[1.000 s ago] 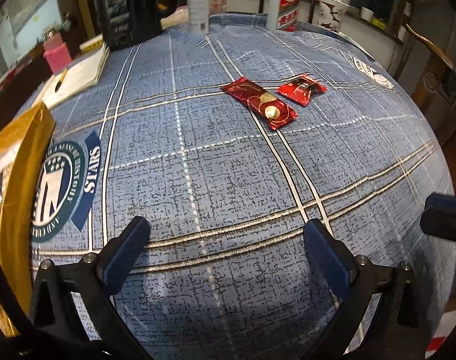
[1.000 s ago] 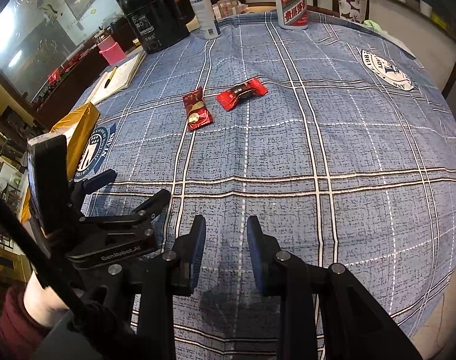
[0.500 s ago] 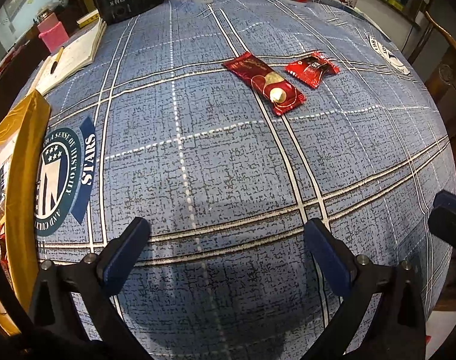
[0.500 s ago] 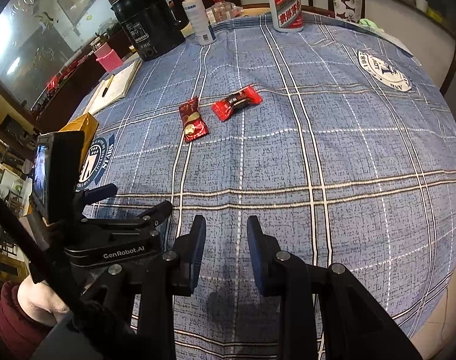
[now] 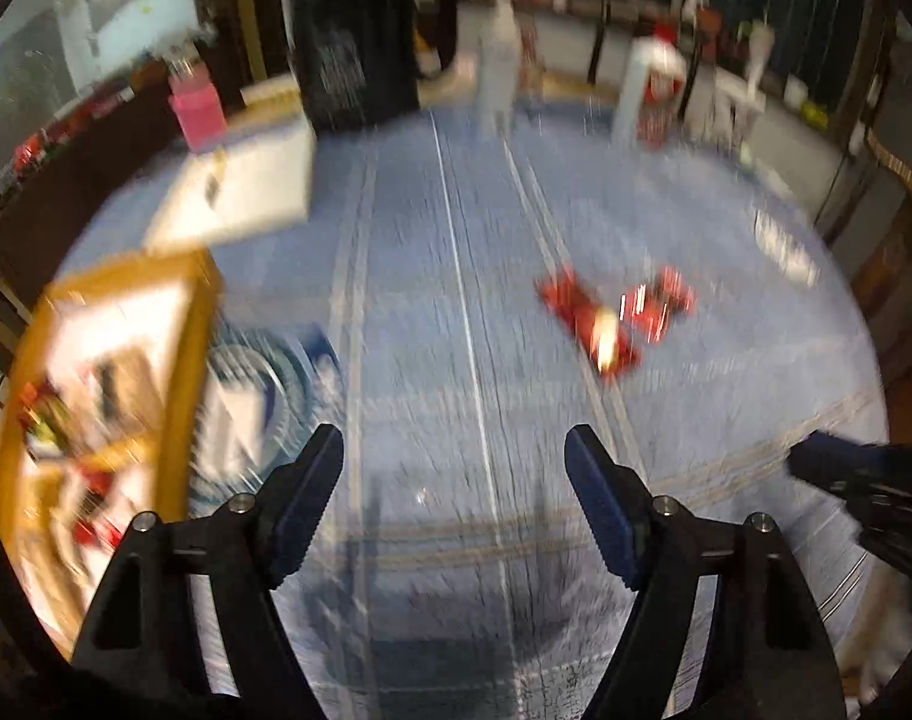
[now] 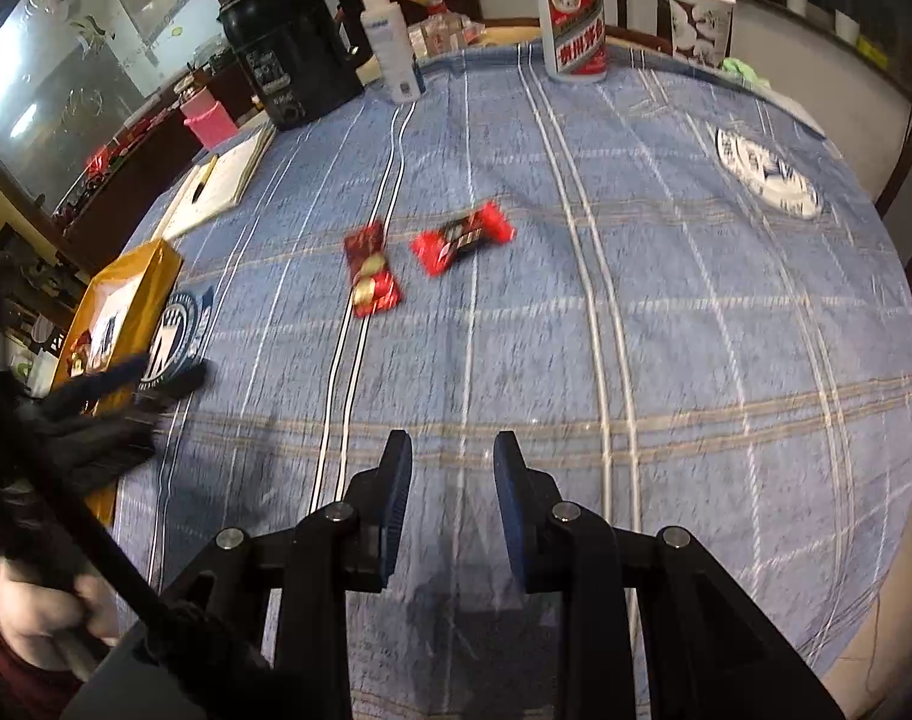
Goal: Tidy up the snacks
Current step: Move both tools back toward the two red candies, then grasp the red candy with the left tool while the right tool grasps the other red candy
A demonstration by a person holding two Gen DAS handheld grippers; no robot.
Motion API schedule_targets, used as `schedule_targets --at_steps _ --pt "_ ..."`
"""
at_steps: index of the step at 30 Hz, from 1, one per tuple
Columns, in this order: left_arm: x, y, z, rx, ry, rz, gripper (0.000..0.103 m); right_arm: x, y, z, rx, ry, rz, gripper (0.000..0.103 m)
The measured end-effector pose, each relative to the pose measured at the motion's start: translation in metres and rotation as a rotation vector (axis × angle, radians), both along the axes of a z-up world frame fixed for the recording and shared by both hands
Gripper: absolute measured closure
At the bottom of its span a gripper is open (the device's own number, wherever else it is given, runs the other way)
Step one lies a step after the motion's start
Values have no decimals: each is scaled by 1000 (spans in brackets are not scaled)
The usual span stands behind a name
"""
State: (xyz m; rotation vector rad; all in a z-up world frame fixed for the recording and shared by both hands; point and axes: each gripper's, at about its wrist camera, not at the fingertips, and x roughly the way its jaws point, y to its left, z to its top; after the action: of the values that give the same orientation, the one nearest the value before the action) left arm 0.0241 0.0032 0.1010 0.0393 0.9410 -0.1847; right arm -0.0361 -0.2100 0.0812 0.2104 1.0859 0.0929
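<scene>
On the tabletop (image 6: 696, 312) two red snacks (image 6: 372, 276) (image 6: 462, 237) wait, outside the yellow box (image 6: 126, 294). My left tongs (image 5: 454, 489) are closing on nothing; right tongs (image 6: 453, 483) stand slightly apart, empty.

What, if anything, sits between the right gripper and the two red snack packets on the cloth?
Nothing visible. Bare blue tablecloth runs from the right gripper to both snack packets. The kettle and bottles stand behind them; the yellow box lies off to the left.
</scene>
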Motion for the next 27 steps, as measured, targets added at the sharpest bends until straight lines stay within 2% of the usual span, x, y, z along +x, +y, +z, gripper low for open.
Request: schedule_targets --at_steps 5,8,12,15,18,20,22,24,26,27 --pt "18 19 67 -7 -155 -5 18 50 -19 11 65 -14 -22 71" --pt "46 16 84 -15 -122 -40 16 83 -23 1 126 28 -44 71" --pt "81 20 68 -135 15 -43 16 119 -23 -20 180 94 -92 71" --pt "83 18 49 -174 47 -20 16 138 -20 -35 185 132 -132 71" --pt "88 13 29 -219 112 -22 16 149 -14 -47 163 155 -159 69" --pt "90 8 19 -222 132 -28 16 155 -8 -51 153 161 -164 69" --pt "93 3 10 -227 146 -32 16 158 -1 -54 132 159 -171 58" --pt "96 -2 1 -234 164 -34 16 161 4 -54 98 148 -176 56" --pt "100 -6 -7 -240 183 -36 16 168 9 -54 68 146 -174 56" --pt "101 -10 -11 -242 193 -38 16 171 11 -53 47 145 -172 61"
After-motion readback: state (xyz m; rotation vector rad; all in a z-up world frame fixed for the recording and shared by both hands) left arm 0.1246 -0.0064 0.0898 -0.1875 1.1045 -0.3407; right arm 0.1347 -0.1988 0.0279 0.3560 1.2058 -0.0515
